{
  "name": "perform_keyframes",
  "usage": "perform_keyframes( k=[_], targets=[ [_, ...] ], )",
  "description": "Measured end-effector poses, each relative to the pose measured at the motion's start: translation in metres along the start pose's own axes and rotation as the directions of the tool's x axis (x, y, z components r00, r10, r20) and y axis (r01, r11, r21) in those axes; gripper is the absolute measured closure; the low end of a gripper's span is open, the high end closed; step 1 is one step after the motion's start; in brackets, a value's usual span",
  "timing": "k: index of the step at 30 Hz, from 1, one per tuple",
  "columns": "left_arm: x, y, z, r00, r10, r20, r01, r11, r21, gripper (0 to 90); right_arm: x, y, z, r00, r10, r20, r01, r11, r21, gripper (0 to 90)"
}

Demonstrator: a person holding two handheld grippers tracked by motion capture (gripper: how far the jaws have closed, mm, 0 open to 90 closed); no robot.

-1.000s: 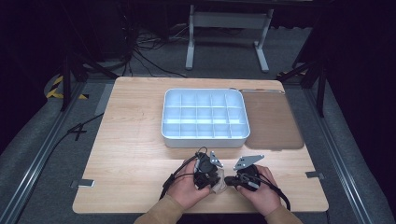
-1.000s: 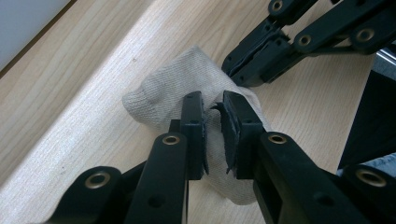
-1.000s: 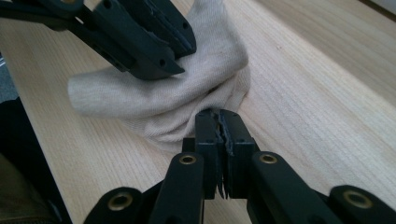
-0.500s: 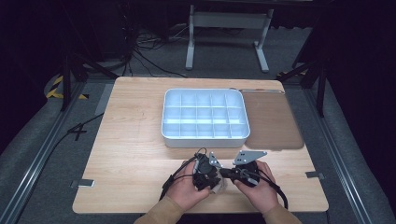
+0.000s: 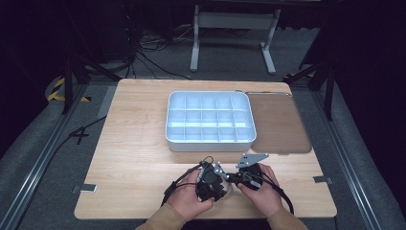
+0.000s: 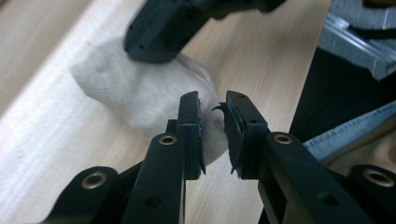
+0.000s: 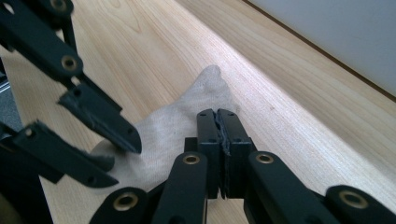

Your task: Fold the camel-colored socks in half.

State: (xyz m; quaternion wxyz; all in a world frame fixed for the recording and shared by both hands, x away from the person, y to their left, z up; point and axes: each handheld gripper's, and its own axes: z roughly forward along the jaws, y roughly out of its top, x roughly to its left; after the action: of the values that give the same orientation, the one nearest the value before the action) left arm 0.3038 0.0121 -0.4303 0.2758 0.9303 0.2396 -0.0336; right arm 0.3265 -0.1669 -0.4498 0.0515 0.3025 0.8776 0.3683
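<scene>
The wooden table (image 5: 134, 158) takes up most of the room's middle, with a brown mat (image 5: 277, 124) at about three o'clock and a white compartment tray (image 5: 209, 143) toward twelve, every cell looking bare from here. Down at six o'clock, near the table's front edge, the person's two hands meet over a small beige sock (image 7: 173, 126) lying crumpled on the wood.

The risk I'd worry about is the cloth slipping or bunching. The right gripper (image 7: 219, 122) has its jaws pressed together on a fold of the sock, a thin pinch that a sideways tug could pull free. The left gripper (image 6: 213, 114) has its jaws apart by a narrow gap, with the sock's edge sitting in that gap but not yet clamped; if it closes off-centre it may catch only a thread's worth, or push the fabric away instead. The two tools are also very near each other, so a jaw could knock the other.

From the left gripper, the sock spreads toward eleven o'clock; from the right gripper, it runs under the jaws and on toward eleven.
</scene>
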Motion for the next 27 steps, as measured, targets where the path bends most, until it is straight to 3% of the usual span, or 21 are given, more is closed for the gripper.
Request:
perform_keyframes(
  k=[4, 11, 19, 24, 27],
  targets=[
    [0.001, 0.000, 0.004, 0.9996, -0.020, 0.019, 0.020, 0.9994, 0.028, 77.0, 0.000, -0.001, 0.000, 1.0000, 0.003, -0.001, -0.003, 1.000, 0.002, 88.5],
    [0.001, -0.001, 0.010, 0.9992, -0.038, 0.014, 0.037, 0.9991, 0.020, 78.0, 0.000, -0.003, 0.001, 1.0000, 0.007, 0.007, -0.007, 1.000, 0.014, 86.1],
    [0.001, -0.002, 0.010, 0.9984, -0.053, 0.019, 0.053, 0.9985, 0.013, 78.2, 0.001, -0.002, -0.010, 0.9982, 0.057, 0.017, -0.057, 0.998, 0.004, 68.0],
    [0.000, -0.003, 0.010, 0.9985, -0.051, 0.020, 0.051, 0.9987, 0.010, 77.6, 0.000, -0.004, -0.007, 0.9927, 0.121, -0.002, -0.121, 0.993, -0.007, 56.5],
    [0.000, -0.003, 0.009, 0.9988, -0.047, 0.017, 0.046, 0.9988, 0.017, 77.5, -0.001, -0.005, -0.005, 0.9910, 0.134, -0.006, -0.134, 0.991, 0.005, 54.0]
  ],
)
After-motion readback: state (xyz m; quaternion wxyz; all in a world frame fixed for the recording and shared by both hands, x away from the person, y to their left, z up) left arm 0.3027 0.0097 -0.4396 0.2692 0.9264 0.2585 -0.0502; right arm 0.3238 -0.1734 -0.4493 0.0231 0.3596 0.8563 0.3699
